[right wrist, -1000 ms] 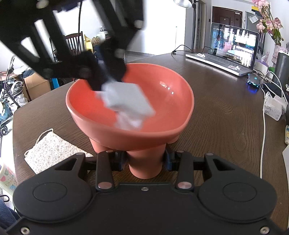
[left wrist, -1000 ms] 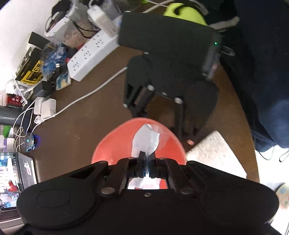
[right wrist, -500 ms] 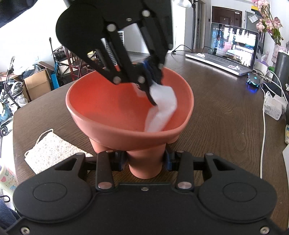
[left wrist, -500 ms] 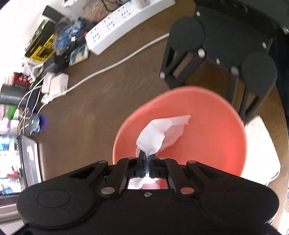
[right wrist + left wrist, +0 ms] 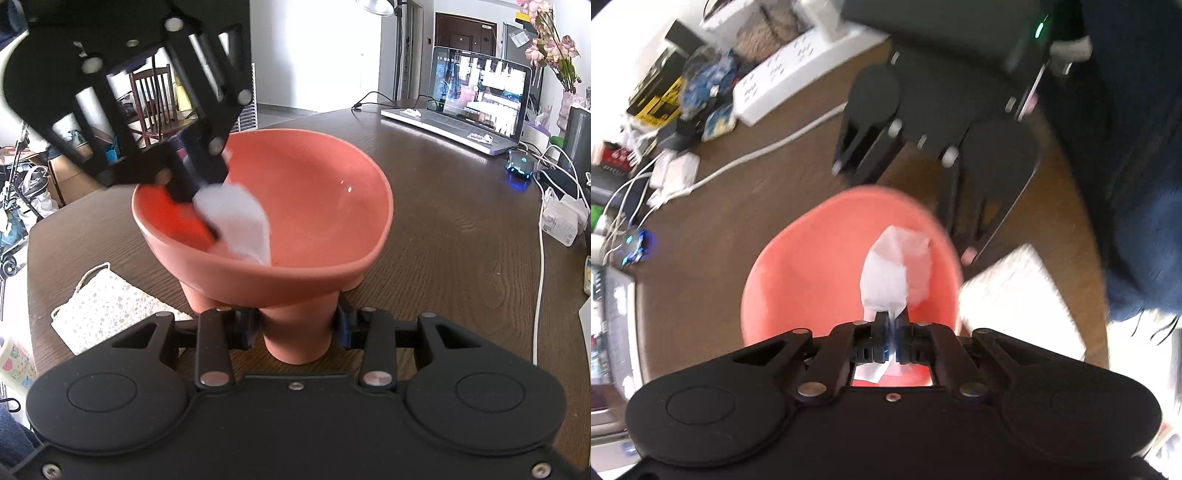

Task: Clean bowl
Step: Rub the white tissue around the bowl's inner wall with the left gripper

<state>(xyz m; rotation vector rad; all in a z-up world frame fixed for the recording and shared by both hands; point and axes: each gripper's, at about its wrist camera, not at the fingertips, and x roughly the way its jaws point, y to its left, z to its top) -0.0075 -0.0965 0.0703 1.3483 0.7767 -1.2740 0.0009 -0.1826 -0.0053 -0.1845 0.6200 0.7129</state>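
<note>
Left wrist view: left gripper (image 5: 891, 326), jaws pinched together on a white tissue (image 5: 895, 275); the tissue's lower end is hidden between the fingers. Tissue hangs inside the coral bowl (image 5: 812, 273), whose near rim is cut off by the gripper body. Picture motion-blurred; bowl edge soft. Beyond the bowl, right gripper (image 5: 960, 254), its fingertips hidden behind the bowl. Right of the bowl, a pale sponge cloth (image 5: 1019, 295), washed out. Left of the bowl, a white power strip (image 5: 790, 74) and white cable (image 5: 757, 157) on the wooden table (image 5: 720, 221). Right wrist view: right gripper (image 5: 297, 325), jaws part-open and clamped on either side of the bowl's (image 5: 317, 206) footed base; contact faces partly hidden. Left gripper (image 5: 205, 192) reaches into the bowl from above, blurred, pressing the tissue (image 5: 240, 229) against the near-left inner wall. Left of the bowl, sponge cloth (image 5: 107, 314); behind the bowl to the right, an open laptop (image 5: 476, 99).
</note>
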